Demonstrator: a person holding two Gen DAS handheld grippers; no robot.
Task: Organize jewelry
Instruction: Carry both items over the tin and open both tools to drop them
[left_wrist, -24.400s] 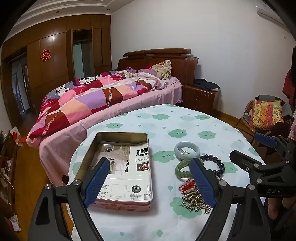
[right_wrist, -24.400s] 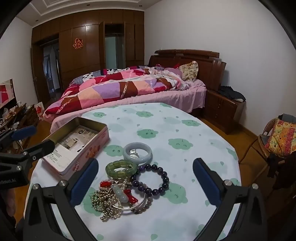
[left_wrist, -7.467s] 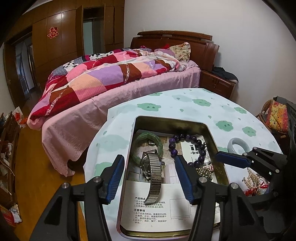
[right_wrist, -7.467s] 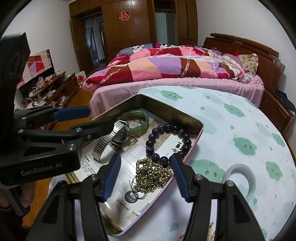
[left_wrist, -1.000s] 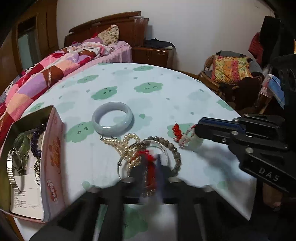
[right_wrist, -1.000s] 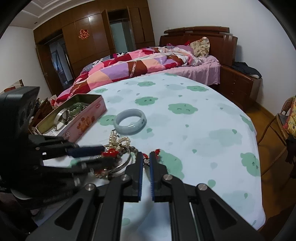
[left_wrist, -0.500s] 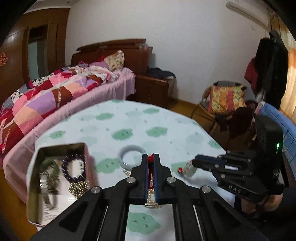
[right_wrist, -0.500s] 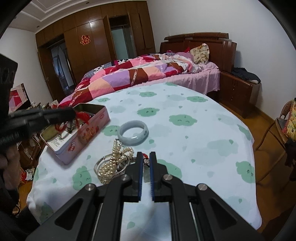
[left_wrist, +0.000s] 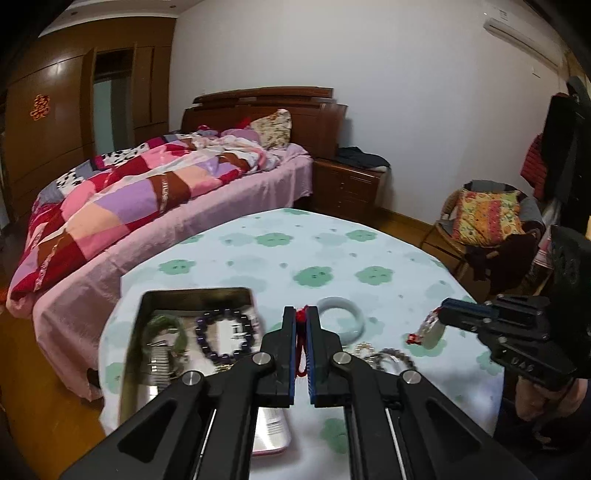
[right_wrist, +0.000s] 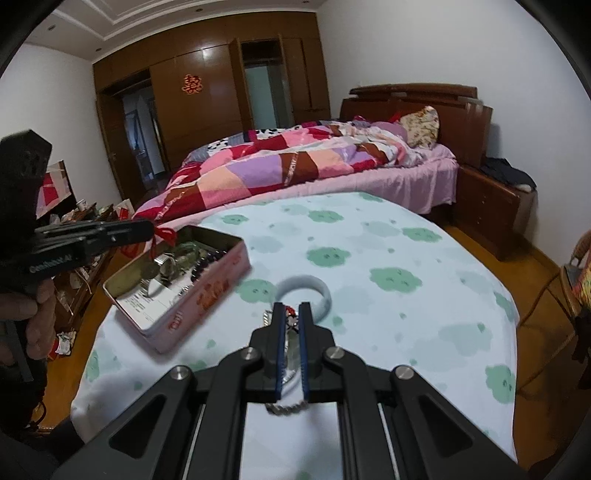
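Observation:
My left gripper (left_wrist: 302, 314) is shut on a red cord bracelet (left_wrist: 301, 341) and holds it in the air above the pink tin box (left_wrist: 192, 332). In the right wrist view the left gripper (right_wrist: 147, 230) hangs the red cord (right_wrist: 162, 236) over the tin (right_wrist: 177, 288). The tin holds a green bangle (left_wrist: 162, 326), a purple bead bracelet (left_wrist: 225, 334) and a watch (left_wrist: 157, 363). My right gripper (right_wrist: 291, 314) is shut on a pale pendant with red beads (left_wrist: 428, 330), lifted above the table. A pale jade bangle (right_wrist: 304, 295) lies on the cloth.
The round table (left_wrist: 332, 258) has a white cloth with green clouds. A pearl strand and bead bracelet (left_wrist: 384, 356) lie near the jade bangle (left_wrist: 341, 314). A bed (left_wrist: 147, 199) stands behind, a chair with a cushion (left_wrist: 484, 218) to the right.
My left gripper has carried the red cord left, from beside the jewelry pile to over the tin. My right gripper has lifted the pendant off the table.

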